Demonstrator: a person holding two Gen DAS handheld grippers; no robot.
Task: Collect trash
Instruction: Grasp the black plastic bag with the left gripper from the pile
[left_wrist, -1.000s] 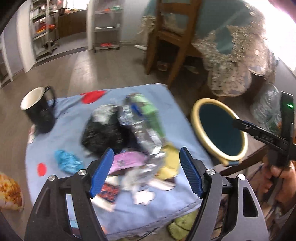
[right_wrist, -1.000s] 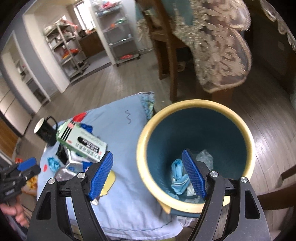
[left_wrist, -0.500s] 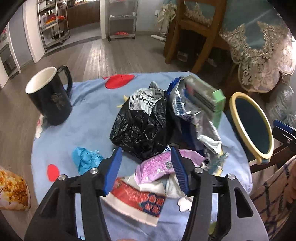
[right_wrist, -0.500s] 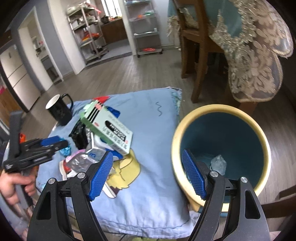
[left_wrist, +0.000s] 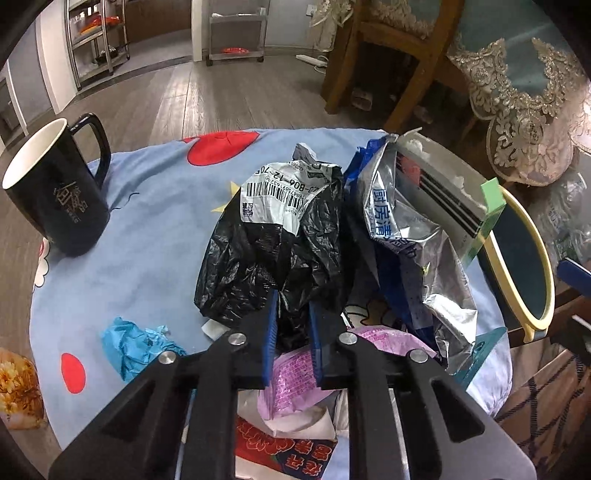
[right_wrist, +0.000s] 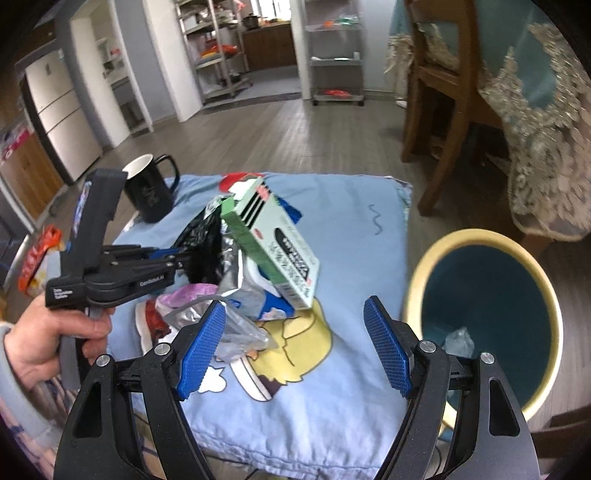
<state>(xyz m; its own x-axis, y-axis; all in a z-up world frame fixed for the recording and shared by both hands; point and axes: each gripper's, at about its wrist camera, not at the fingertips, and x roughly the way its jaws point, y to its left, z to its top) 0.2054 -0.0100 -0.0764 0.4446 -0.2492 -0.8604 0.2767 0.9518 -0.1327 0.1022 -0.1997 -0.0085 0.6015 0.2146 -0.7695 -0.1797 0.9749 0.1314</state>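
Note:
A heap of trash lies on a blue cloth-covered table (left_wrist: 155, 236): a crumpled black plastic bag (left_wrist: 273, 251) with a white label, a silver foil bag (left_wrist: 410, 236), a green box (right_wrist: 273, 243), a pink wrapper (left_wrist: 303, 373), a red wrapper (left_wrist: 284, 454) and a blue crumpled wad (left_wrist: 133, 343). My left gripper (left_wrist: 291, 325) is shut on the near edge of the black bag; it also shows in the right wrist view (right_wrist: 177, 260). My right gripper (right_wrist: 295, 349) is open and empty above the cloth's front edge, between the heap and the yellow-rimmed bin (right_wrist: 480, 240).
A black mug (left_wrist: 55, 192) stands at the cloth's far left. The bin (left_wrist: 528, 258) sits off the table's right side with some trash inside. A wooden chair (right_wrist: 439, 96) and a lace-covered table (right_wrist: 546, 140) stand behind. Shelving lines the far wall.
My left gripper moved forward into the heap and closed on the black bag. My right gripper swung left, away from over the bin, toward the heap, still open.

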